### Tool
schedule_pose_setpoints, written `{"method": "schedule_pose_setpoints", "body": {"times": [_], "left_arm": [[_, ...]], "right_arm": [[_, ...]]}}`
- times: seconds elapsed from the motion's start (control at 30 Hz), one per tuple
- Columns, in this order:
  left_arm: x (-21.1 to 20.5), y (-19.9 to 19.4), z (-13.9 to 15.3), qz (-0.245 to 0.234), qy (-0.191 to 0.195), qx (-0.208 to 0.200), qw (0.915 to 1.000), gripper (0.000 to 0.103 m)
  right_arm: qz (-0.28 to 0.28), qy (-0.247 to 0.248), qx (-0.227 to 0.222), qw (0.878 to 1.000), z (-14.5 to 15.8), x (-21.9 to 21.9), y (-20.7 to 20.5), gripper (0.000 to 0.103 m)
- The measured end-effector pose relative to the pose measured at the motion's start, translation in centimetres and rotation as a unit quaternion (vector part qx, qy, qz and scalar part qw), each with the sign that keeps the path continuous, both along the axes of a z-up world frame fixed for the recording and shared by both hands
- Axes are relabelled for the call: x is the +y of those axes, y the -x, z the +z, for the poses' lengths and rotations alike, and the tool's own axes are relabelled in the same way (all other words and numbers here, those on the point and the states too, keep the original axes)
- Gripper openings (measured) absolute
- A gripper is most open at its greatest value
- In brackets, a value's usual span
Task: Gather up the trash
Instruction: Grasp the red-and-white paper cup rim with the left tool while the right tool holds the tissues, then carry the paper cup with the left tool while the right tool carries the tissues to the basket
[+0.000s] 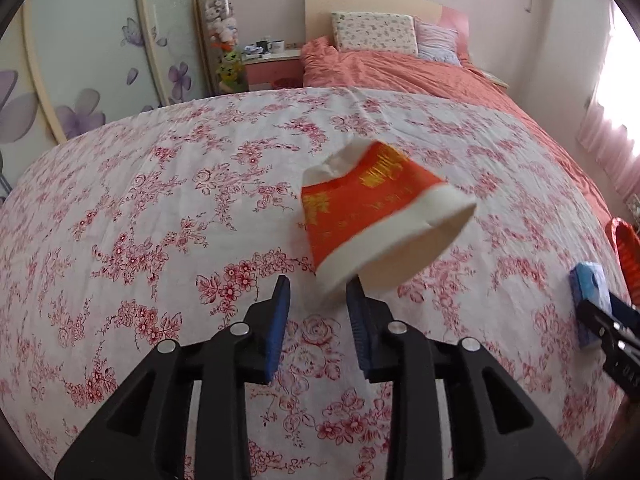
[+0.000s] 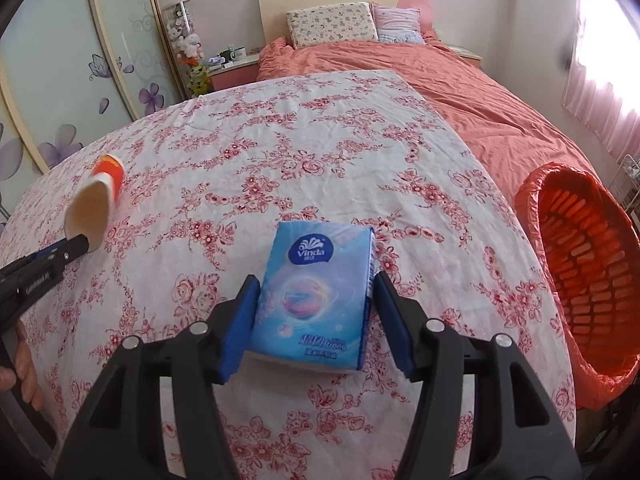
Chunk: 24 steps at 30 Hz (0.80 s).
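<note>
A crumpled red and white paper cup [image 1: 380, 208] lies on its side on the floral cloth, blurred, its rim touching my left gripper's right finger. My left gripper [image 1: 318, 292] is open, the cup outside the gap between its fingers. In the right wrist view the cup [image 2: 98, 200] sits at the tip of the left gripper [image 2: 76, 246]. A blue Vinda tissue pack [image 2: 316, 296] lies flat between the fingers of my right gripper [image 2: 316, 280], which stands open around it. The pack also shows in the left wrist view [image 1: 590, 284].
An orange trash basket [image 2: 580, 264] lined with an orange bag stands off the table's right edge; it also shows in the left wrist view [image 1: 626, 256]. A bed with an orange cover [image 2: 440, 80] lies beyond the table. A wardrobe with purple flowers [image 1: 80, 80] is at the left.
</note>
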State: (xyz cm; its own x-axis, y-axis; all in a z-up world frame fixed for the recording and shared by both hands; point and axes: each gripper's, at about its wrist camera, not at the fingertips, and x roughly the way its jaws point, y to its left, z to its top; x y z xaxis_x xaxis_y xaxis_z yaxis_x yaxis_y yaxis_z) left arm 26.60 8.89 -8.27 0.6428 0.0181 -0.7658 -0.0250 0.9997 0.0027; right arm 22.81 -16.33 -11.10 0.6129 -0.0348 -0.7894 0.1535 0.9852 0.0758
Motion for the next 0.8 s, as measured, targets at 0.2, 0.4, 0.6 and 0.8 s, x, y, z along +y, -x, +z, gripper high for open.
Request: {"method": "schedule_pose_setpoints", "body": {"times": [0.2,0.4,0.6,0.8], "left_arm": [[-0.1,-1.0,0.1,0.012,-0.003,-0.007,0.9999,0.031],[-0.3,-1.7,-0.3,0.019,0.003,-0.003,0.9998,0.012],[0.1,-1.1,0.7,0.012,0.011,-0.024,0.9996,0.004],[-0.4,0.0,2.1,-0.002,0.006,-0.048,0.9988,0.004]], "right_arm": [[0.0,0.001,0.0,1.0,0.0,0.0,0.1,0.057],[-0.002,-0.001,-0.001,1.0,0.1,-0.2,0.3,0.052],[0.001,-0.01,-0.012,1.0,0.4,-0.6,0.7,0.047],[-0.004,-0.017,-0.031,0.999,1.7,-1.2,1.8,0.047]]}}
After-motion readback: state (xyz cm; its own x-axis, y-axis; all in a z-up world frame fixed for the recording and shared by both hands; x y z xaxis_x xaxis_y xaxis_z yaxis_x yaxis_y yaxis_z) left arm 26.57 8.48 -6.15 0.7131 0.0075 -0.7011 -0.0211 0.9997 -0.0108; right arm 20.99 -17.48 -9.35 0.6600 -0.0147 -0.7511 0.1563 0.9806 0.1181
